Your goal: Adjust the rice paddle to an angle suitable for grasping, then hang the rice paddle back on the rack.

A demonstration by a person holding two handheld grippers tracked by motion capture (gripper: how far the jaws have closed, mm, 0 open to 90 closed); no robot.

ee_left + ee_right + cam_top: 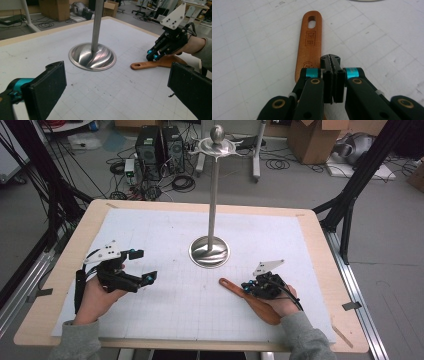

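Observation:
A brown wooden spatula (232, 286) lies flat on the white gridded mat (165, 305) at the right, its holed handle end pointing toward the middle. My right gripper (246, 286) sits low over it, jaws pressed together. In the right gripper view the shut pads (333, 62) hover beside the handle (310, 42) with nothing seen between them. My left gripper (145, 266) is at the left of the mat, jaws wide apart and empty. The left gripper view has its open gripper (117, 87) facing the spatula (150, 65) and the right gripper (153, 57).
A tall metal stand (213, 195) with a round shiny base (209, 251) rises from the middle of the mat; its base (92, 56) lies between the two grippers. The wooden table edge (60, 285) frames the mat. Computers, cables and boxes sit on the floor beyond.

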